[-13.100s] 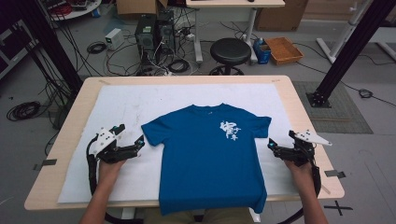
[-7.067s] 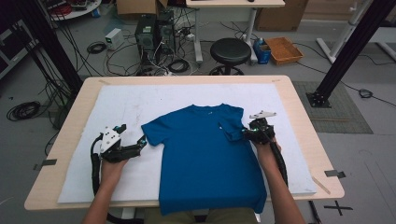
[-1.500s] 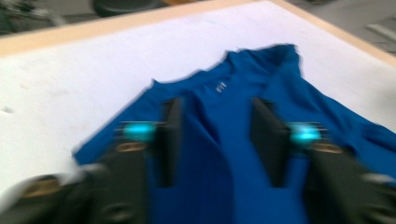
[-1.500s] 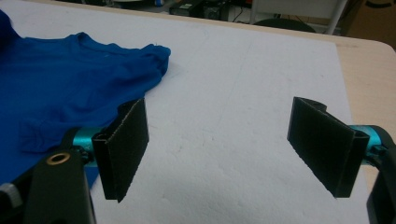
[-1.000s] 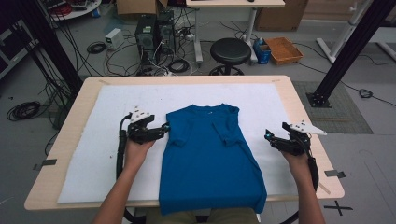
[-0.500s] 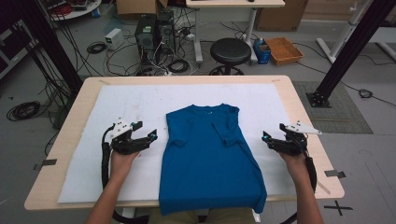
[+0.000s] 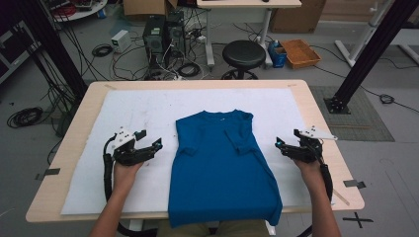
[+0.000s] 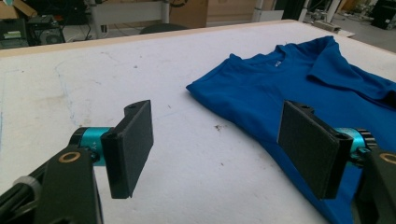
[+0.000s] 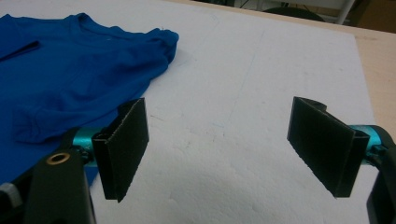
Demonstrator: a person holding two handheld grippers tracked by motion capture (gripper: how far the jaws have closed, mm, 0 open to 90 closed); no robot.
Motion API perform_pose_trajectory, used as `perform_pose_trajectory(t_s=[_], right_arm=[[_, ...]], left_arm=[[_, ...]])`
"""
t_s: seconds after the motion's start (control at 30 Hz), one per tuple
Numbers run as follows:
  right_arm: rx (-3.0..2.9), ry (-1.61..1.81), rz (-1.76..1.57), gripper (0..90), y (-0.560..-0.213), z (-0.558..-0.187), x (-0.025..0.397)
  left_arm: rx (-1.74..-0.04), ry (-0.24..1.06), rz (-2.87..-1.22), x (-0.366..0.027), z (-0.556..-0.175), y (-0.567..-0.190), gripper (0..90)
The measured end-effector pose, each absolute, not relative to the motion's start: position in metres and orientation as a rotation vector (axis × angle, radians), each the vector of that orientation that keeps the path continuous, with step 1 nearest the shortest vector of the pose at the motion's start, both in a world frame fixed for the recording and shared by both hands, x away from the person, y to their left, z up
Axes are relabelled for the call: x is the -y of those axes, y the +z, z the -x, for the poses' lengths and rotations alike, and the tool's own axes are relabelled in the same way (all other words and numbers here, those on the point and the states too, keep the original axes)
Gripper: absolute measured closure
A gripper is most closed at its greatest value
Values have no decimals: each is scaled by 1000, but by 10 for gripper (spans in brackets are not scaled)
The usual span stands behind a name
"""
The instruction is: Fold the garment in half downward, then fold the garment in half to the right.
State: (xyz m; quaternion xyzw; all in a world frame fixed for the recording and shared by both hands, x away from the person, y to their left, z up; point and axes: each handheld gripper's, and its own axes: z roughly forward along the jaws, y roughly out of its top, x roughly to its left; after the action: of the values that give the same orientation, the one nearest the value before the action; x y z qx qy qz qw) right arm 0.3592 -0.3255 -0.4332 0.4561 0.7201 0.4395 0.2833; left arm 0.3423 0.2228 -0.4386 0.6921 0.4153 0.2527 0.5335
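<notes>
A blue T-shirt [image 7: 222,163] lies flat on the white mat [image 7: 148,108], both sleeves folded in over the body; its hem hangs past the table's near edge. My left gripper [image 7: 152,143] rests on the mat just left of the shirt, open and holding nothing. In the left gripper view the shirt [image 8: 299,88] lies ahead to the right of the gripper [image 8: 219,149]. My right gripper [image 7: 280,144] sits on the mat right of the shirt, also open and holding nothing. The right gripper view puts the shirt [image 9: 70,84] to the left of the gripper [image 9: 224,149].
The wooden table [image 7: 321,123] carries the mat. Behind it on the floor stand a black stool [image 7: 243,53], computer towers [image 7: 163,34], cables and an orange bin [image 7: 301,52]. A black post [image 7: 365,49] rises at the back right.
Both sleeves have been folded inward, hiding the white print. In the last second my left gripper drew back to the left off the shirt, and my right gripper stayed nearly still.
</notes>
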Motion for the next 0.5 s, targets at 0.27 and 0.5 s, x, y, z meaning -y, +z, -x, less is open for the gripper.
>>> perform_pose_trajectory(t_s=[0.27, 0.5], right_arm=[[-1925, 1172, -1234, 204, -434, -359, 326], [-1924, 1171, -1235, 204, -434, -357, 328]], left_arm=[[-990, 592, -1654, -221, -344, -440, 270], [-1008, 586, -1650, -222, -346, -441, 270]])
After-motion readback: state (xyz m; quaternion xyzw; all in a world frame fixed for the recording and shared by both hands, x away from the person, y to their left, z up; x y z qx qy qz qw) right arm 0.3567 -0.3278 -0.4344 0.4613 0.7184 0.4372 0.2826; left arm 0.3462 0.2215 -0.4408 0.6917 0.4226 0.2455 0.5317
